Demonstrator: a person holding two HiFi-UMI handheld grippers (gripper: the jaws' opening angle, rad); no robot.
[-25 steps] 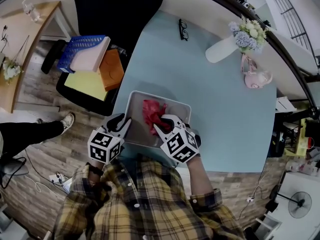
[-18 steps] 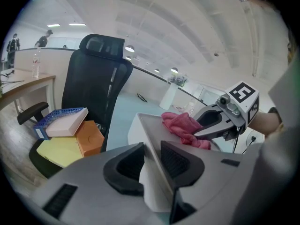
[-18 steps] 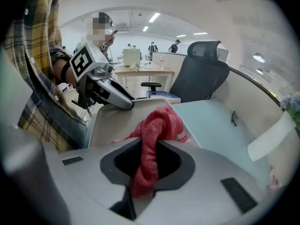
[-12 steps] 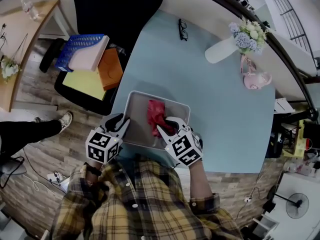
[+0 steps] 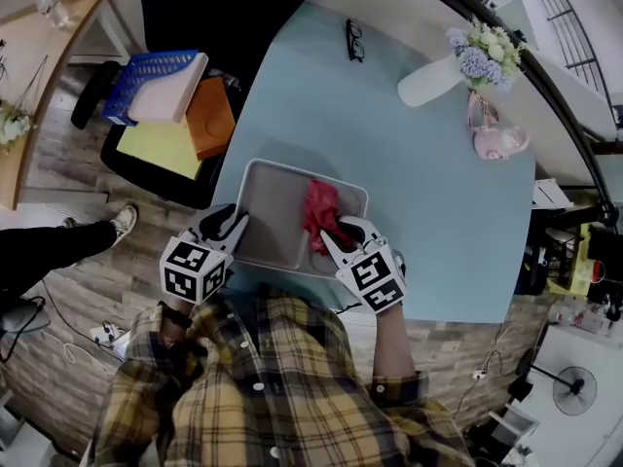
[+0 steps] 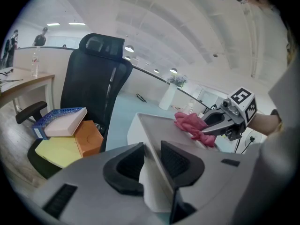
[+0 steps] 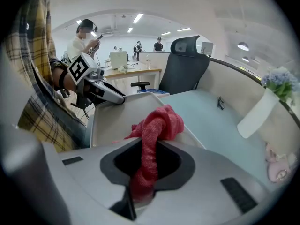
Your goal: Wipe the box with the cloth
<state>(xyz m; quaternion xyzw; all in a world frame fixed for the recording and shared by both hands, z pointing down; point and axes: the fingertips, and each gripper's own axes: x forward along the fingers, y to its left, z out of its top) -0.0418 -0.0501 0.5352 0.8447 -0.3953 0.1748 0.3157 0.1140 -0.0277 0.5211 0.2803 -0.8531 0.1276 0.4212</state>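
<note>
My left gripper (image 5: 225, 225) is clamped on the near-left wall of the shallow grey rectangular box (image 5: 273, 207), which sits at the near edge of the pale blue table (image 5: 438, 202). My right gripper (image 5: 343, 235) pinches the crumpled red knitted cloth (image 5: 319, 207) — bunched inside the box, towards its right side.

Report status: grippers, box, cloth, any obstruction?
Left gripper clamped on box near-left rim. Right gripper shut on red cloth, cloth bunched inside box at its right side. Nothing else in box.
</note>
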